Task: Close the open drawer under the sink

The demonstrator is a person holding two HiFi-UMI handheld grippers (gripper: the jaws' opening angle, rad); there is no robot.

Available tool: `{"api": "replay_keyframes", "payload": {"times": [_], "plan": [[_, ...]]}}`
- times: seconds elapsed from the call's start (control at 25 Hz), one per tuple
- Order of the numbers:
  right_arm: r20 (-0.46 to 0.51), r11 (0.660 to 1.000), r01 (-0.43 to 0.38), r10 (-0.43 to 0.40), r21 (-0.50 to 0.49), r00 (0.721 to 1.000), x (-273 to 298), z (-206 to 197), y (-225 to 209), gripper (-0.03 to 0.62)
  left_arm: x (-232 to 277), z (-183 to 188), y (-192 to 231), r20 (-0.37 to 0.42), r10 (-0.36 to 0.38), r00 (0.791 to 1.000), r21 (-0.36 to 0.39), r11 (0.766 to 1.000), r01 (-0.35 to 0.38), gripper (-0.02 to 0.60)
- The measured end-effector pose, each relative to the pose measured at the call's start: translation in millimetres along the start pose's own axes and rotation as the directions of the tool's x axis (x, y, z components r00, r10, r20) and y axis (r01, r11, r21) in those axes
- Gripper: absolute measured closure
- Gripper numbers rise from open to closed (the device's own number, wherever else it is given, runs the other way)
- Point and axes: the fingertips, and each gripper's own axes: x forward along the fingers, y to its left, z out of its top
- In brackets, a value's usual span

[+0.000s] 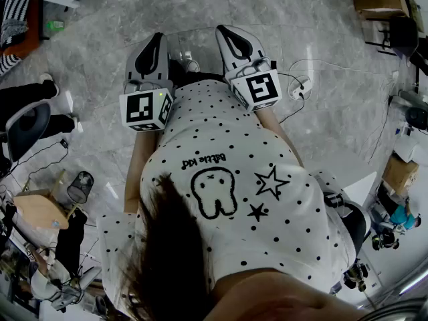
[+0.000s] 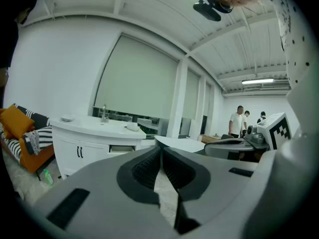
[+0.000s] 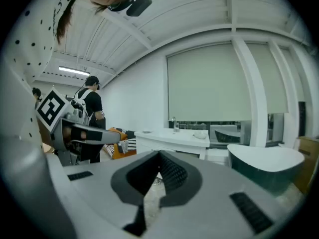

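Note:
A white vanity cabinet (image 2: 82, 146) with a sink and faucet (image 2: 103, 112) stands across the room at the left of the left gripper view. A drawer (image 2: 122, 148) under its counter stands pulled out a little. The same vanity (image 3: 172, 137) appears far off in the right gripper view. My left gripper (image 2: 161, 151) is shut with nothing between its pads. My right gripper (image 3: 159, 156) is also shut and empty. In the head view both grippers, left (image 1: 158, 37) and right (image 1: 222, 31), are held side by side over the marble floor, far from the cabinet.
An orange sofa (image 2: 22, 143) with striped cushions sits left of the vanity. A white bathtub (image 3: 266, 164) stands to its right. People (image 2: 239, 120) stand at the far right. A power strip (image 1: 299, 87) with cables lies on the floor ahead; a chair (image 1: 25, 131) is at the left.

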Motion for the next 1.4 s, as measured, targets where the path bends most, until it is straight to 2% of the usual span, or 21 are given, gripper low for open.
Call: {"api": "replay_keyframes", "payload": {"times": [0.52,0.84,1.16,1.4], "plan": [[0.018,1.000,-0.001,0.001,0.005,1.000,0.3,7.2,-15.2,0.580,12.9,9.7,-8.2,0.006,-0.001,1.000,0.024,1.000,0.001,0.561],[0.021,0.998,-0.059,0.059,0.002,0.998,43.2,5.4,3.8,0.580,17.9,1.2,38.2,0.004,0.033,0.999,-0.015,0.999,-0.033,0.561],[0.013,0.998,-0.059,0.059,-0.007,0.998,43.1,3.0,0.3,0.580,21.5,-0.5,32.8,0.009,0.016,1.000,-0.013,1.000,-0.016,0.561],[-0.002,0.999,-0.034,0.034,0.031,0.999,130.9,32.7,-6.7,0.580,72.1,38.5,111.7,0.015,-0.007,1.000,-0.014,1.000,0.007,0.561]]}}
